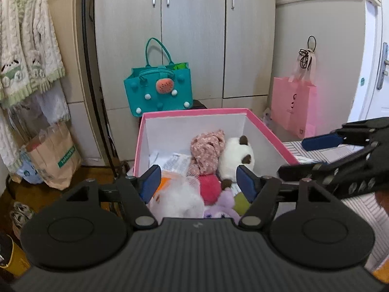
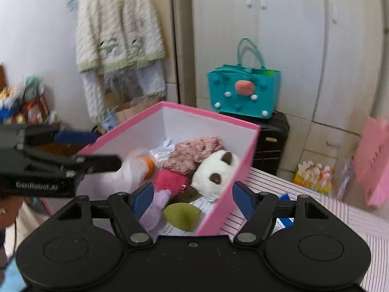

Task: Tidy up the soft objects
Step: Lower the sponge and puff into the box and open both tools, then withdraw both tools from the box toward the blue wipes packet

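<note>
A pink box (image 1: 265, 126) with white inner walls holds several soft toys: a white plush with brown ears (image 1: 237, 154), a pink floral cloth toy (image 1: 206, 147), a red fluffy ball (image 1: 210, 186), a purple plush (image 1: 225, 204), a green one (image 1: 240, 200) and a white goose-like plush with an orange beak (image 1: 180, 196). My left gripper (image 1: 199, 182) is open and empty above the box's near side. My right gripper (image 2: 193, 199) is open and empty over the box's near right corner (image 2: 214, 216). Each gripper shows in the other's view (image 1: 340, 146) (image 2: 70, 146).
A teal felt bag (image 1: 159, 90) stands on a black suitcase (image 2: 273, 141) behind the box. A pink paper bag (image 1: 295, 105) hangs at the right. Robes (image 1: 26, 48) and a brown paper bag (image 1: 54, 158) are at the left. The box sits on striped bedding (image 2: 291, 206).
</note>
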`<state>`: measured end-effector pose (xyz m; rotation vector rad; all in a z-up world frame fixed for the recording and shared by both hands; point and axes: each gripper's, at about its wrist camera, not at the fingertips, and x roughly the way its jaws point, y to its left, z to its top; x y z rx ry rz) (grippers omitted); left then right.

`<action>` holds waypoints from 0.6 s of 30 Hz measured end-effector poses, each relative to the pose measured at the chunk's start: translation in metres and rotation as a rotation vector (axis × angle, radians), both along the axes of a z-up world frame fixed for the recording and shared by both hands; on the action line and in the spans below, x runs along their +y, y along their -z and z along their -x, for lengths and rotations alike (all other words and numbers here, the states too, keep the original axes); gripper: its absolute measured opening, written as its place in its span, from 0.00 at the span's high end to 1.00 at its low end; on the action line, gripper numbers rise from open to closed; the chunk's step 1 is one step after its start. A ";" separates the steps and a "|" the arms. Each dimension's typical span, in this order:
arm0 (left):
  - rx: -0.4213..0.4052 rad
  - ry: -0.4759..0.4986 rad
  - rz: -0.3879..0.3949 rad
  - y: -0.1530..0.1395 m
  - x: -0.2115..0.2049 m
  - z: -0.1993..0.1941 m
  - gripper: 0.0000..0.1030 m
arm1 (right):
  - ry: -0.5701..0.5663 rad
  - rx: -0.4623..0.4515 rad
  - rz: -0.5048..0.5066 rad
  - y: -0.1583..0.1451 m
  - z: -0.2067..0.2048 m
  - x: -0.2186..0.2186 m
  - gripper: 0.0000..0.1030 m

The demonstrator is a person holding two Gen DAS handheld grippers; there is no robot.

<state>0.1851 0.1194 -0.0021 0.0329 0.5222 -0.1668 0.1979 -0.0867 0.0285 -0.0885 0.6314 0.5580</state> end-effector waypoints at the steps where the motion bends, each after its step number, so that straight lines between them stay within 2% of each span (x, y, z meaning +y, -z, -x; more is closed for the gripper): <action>1: -0.001 0.003 0.001 -0.001 -0.001 0.005 0.34 | 0.002 -0.001 -0.015 -0.002 0.003 -0.005 0.26; 7: -0.017 0.004 0.024 -0.018 -0.005 0.037 0.34 | 0.013 0.031 -0.072 -0.012 0.028 -0.034 0.26; 14: 0.007 0.105 0.022 -0.044 -0.021 0.080 0.33 | 0.024 0.077 -0.107 -0.018 0.056 -0.067 0.26; 18: 0.069 0.176 0.028 -0.049 -0.030 0.097 0.32 | 0.000 0.080 -0.095 -0.026 0.080 -0.080 0.26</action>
